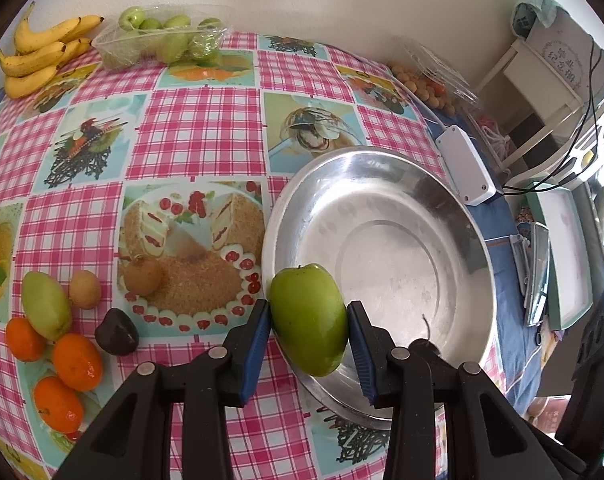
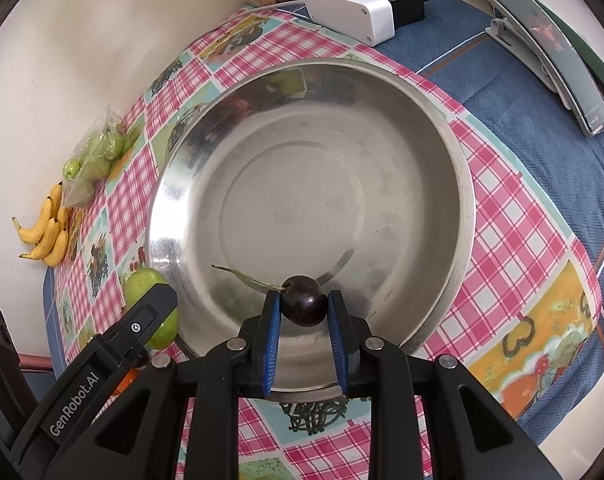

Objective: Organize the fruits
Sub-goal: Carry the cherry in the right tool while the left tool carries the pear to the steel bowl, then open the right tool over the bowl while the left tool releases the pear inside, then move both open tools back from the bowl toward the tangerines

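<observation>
Jaws on both sides are closed on fruit. The left gripper (image 1: pixel 309 322) pinches a green fruit (image 1: pixel 307 318) across its middle, blue pads touching both flanks, and holds it over the near left rim of the metal bowl (image 1: pixel 477 240). The right gripper (image 2: pixel 303 306) clamps a dark cherry (image 2: pixel 304 306), stem (image 2: pixel 246 278) pointing left, above the near part of the bowl's floor.

The bowl itself looks empty in both views, so this seems an early stage of collecting fruit into it. To do the step well, I would lower each fruit until it nearly touches the metal before easing the pads apart; the green fruit is oblong and smooth and may roll on the sloped wall, so it is better carried further inward past the rim first. The cherry is small and round, so a low release should keep it from skittering. The two grippers sit just beside each other at the bowl's near edge, so letting go one at a time would avoid a knock.

Farther out on the checked surface (image 1: pixel 206 128) lie three oranges (image 1: pixel 77 362), another green fruit (image 1: pixel 46 306), a dark fruit (image 1: pixel 116 332) and two small brown fruits (image 1: pixel 85 289). Bananas (image 1: pixel 42 52) and a clear tray of green fruit (image 1: pixel 162 36) sit at the far edge by the wall.
</observation>
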{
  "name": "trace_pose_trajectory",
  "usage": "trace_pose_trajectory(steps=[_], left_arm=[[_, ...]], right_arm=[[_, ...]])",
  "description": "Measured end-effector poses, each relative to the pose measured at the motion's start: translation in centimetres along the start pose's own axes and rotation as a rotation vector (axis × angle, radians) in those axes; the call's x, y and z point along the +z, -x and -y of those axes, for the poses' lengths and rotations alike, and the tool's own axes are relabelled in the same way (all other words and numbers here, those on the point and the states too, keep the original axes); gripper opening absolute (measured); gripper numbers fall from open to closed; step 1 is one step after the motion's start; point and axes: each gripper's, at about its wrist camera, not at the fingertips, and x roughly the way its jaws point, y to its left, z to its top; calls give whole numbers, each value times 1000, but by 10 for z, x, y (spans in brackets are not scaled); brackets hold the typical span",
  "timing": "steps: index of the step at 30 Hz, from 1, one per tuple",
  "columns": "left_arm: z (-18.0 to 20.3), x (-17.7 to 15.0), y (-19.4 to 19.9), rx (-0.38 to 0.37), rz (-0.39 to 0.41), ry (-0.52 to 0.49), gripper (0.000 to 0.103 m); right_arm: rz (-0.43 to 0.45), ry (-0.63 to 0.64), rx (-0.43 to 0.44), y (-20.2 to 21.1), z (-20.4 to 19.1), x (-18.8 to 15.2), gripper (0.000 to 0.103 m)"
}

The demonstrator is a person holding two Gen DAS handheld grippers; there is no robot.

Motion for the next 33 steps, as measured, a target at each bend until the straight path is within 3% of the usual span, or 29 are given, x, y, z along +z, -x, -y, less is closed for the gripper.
trace_pose_trajectory(steps=[6, 11, 19, 21, 23, 25, 29, 32, 33], left_arm=[[2, 0, 3, 1, 8, -7, 50], [-2, 3, 7, 0, 12, 10, 57], [-8, 6, 14, 35, 11, 28, 64], [-12, 6, 15, 50, 14, 38, 67], [-16, 6, 16, 70, 16, 48, 73], [-22, 6, 16, 88, 18, 62, 80], [-36, 6, 16, 156, 25, 90, 103], [-48, 5, 18, 210, 49, 111, 103], [-53, 4, 19, 225, 59, 124, 103]], right_arm=[[-11, 0, -5, -3, 0, -1, 28], [22, 19, -29, 3, -5, 2, 45], [49, 24, -40, 12, -6, 3, 48], [61, 30, -48, 16, -7, 3, 53], [72, 37, -63, 19, -9, 3, 68], [80, 46, -72, 22, -11, 2, 69], [88, 54, -89, 24, -12, 1, 74], [95, 53, -101, 25, -11, 0, 92], [95, 54, -103, 25, -11, 0, 94]])
